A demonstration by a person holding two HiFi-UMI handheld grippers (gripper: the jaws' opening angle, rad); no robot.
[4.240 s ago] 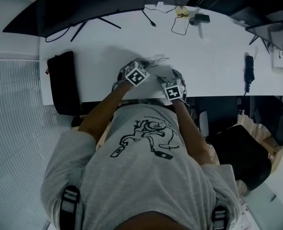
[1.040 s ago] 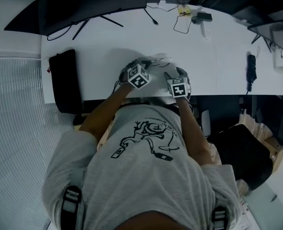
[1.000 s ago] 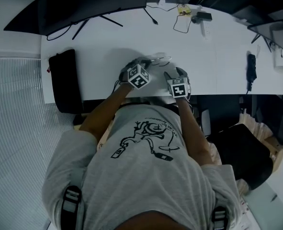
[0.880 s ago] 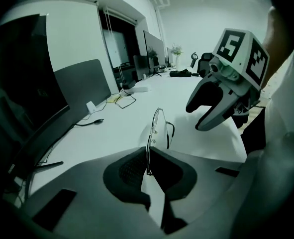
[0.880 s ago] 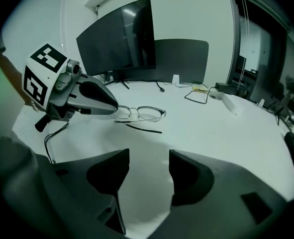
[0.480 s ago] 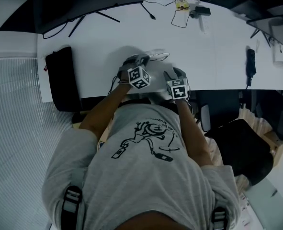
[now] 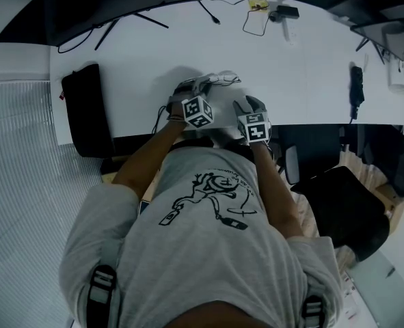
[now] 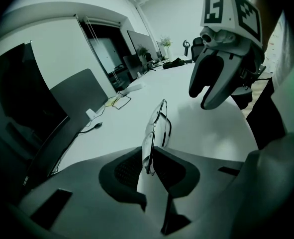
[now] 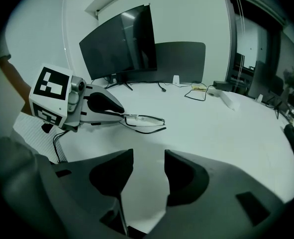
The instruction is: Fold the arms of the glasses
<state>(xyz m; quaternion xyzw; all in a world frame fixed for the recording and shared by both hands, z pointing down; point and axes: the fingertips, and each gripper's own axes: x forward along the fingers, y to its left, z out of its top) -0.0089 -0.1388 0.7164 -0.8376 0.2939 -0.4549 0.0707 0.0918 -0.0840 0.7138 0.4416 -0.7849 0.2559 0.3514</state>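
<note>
A thin wire-framed pair of glasses (image 8: 155,126) juts out from my left gripper (image 8: 149,166), which is shut on one end of the frame. One arm curves down under the lenses toward the white table (image 8: 206,133). In the right gripper view the glasses (image 9: 144,119) stick out to the right of the left gripper (image 9: 101,106). My right gripper (image 9: 149,176) hangs open just off the table, apart from the glasses; its jaws have just been closing with nothing between them. In the head view the left gripper (image 7: 203,87) and right gripper (image 7: 241,105) sit side by side near the table's front edge, glasses (image 7: 223,79) beyond them.
A large dark monitor (image 7: 106,5) stands at the back left. A black case (image 7: 82,115) lies at the table's left end. Cables and a small device (image 7: 260,12) lie at the back, and a black object (image 7: 355,87) at the right. A dark chair (image 7: 338,210) stands beside the person.
The head view has tilted a little, so the table sits higher in the picture. Both grippers stay close together at the glasses; the right one has shifted only slightly.
</note>
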